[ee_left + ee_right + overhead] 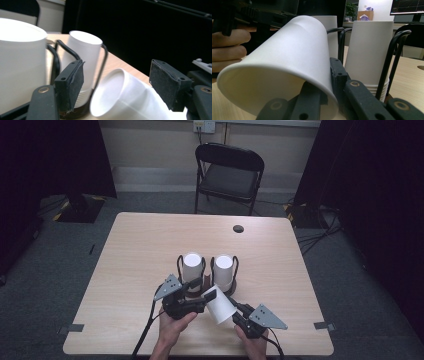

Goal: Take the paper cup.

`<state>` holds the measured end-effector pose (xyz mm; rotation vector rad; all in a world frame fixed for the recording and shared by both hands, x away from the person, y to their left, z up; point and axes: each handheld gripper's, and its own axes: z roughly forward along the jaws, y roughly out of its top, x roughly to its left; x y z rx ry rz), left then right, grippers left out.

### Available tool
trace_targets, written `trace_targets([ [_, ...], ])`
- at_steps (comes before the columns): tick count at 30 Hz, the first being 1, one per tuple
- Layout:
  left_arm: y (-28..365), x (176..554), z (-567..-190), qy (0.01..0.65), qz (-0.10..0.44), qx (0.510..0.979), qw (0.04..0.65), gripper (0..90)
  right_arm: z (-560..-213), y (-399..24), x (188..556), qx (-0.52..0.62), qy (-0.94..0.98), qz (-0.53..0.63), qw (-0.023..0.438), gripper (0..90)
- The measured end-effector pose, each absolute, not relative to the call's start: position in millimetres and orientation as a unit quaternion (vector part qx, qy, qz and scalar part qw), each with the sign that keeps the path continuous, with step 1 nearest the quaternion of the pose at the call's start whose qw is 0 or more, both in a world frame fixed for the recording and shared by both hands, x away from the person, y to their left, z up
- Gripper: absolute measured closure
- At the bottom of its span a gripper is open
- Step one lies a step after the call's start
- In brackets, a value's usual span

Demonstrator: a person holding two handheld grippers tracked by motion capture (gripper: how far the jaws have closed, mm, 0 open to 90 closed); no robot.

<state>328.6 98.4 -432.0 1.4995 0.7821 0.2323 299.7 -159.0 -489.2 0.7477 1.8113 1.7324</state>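
You are holding a loose white paper cup [218,305] tilted above the near part of the desk [135,250], close to its near edge. Your right gripper [235,312] is clamping its jaws on the cup's rim wall. Your left gripper [192,292] is keeping its jaws apart beside the cup's closed end, not pressing it. Just beyond, two stacks of white cups [192,266] are standing upside down in black wire holders [236,267], crowding the far side of your hands. The desk's left, right and far parts are lying bare, apart from a dark cable hole [238,228]. A folding chair [227,175] is standing past the far edge.
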Motion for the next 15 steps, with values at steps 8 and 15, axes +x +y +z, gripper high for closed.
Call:
trace_targets([
  [8, 106.8, 325.7, -440.4, 0.342, 0.146, 0.665, 0.648, 24.7, -489.2, -159.9, 304.0, 0.306, 0.680, 0.624, 0.236, 86.4],
  [15, 112.6, 324.1, -446.1, 0.338, 0.164, 0.675, 0.635, 20.1, -487.4, -159.4, 305.2, 0.316, 0.699, 0.602, 0.221, 85.8],
])
